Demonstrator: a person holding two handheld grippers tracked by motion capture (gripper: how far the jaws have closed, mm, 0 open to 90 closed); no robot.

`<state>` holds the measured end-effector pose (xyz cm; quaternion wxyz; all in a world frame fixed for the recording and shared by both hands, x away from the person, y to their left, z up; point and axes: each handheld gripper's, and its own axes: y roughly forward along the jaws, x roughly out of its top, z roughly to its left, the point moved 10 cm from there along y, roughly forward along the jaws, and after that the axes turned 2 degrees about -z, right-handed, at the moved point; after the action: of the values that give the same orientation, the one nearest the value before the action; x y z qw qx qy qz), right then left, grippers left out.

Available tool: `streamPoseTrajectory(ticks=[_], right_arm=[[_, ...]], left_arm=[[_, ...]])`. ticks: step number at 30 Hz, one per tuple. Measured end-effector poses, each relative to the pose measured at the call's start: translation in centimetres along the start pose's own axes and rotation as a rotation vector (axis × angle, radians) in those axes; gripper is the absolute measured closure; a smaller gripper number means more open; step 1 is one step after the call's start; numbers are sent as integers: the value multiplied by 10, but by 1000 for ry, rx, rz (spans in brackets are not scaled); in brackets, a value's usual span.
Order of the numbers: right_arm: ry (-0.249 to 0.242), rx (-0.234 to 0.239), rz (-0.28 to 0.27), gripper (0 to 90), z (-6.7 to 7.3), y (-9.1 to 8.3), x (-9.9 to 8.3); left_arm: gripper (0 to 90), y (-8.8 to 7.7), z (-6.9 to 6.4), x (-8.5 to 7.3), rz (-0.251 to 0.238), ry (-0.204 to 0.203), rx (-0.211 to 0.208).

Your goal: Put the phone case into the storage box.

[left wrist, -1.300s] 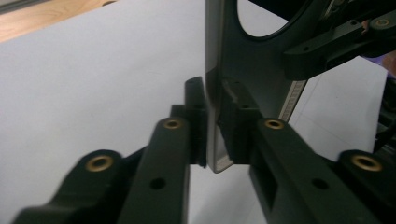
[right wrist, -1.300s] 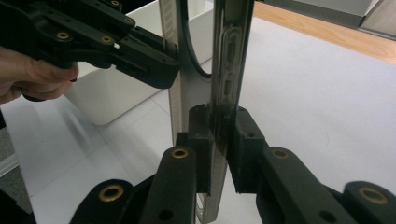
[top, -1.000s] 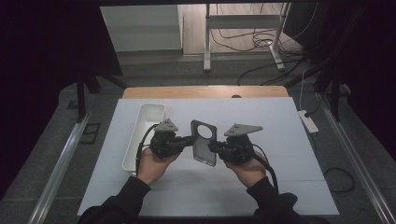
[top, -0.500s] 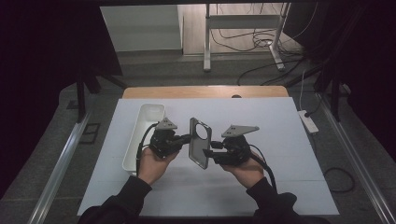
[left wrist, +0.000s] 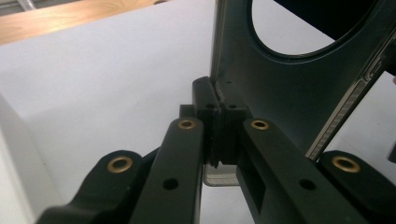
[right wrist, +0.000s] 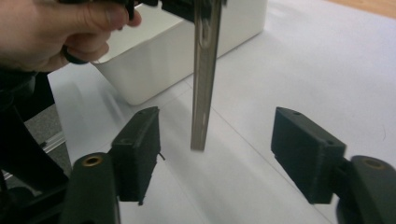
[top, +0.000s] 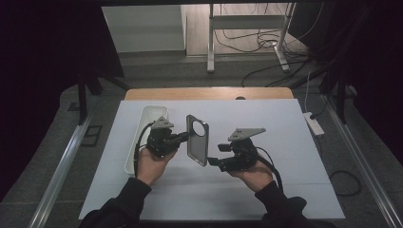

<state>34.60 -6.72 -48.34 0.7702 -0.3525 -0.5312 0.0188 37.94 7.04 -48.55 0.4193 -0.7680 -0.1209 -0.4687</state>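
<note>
A dark grey phone case (top: 197,140) with a round camera hole stands on edge above the white table sheet (top: 285,142). My left gripper (top: 186,137) is shut on the case's left rim; up close its pads (left wrist: 217,100) pinch the thin wall of the case (left wrist: 285,88). My right gripper (top: 212,161) sits just right of the case's lower end. Its jaws have just been opening and now stand open (right wrist: 219,149). The case's edge (right wrist: 203,70) hangs between the pads and touches neither.
A long white tray (top: 142,126) lies at the left of the sheet, behind the left hand (right wrist: 56,32). The wooden table edge (top: 209,93) runs along the far side. A power strip (top: 313,122) lies on the floor to the right.
The right gripper's jaws have spread and let go of the case. The case now stands more upright, carried by the left gripper alone.
</note>
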Motion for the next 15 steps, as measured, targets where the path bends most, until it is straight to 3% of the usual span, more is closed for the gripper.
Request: streamPoseTrajectory(ticks=[15], right_arm=[[-43,-83,54,163,-12,-10,-18]], left_arm=[[890,-8,18,5,-6,-4,60]])
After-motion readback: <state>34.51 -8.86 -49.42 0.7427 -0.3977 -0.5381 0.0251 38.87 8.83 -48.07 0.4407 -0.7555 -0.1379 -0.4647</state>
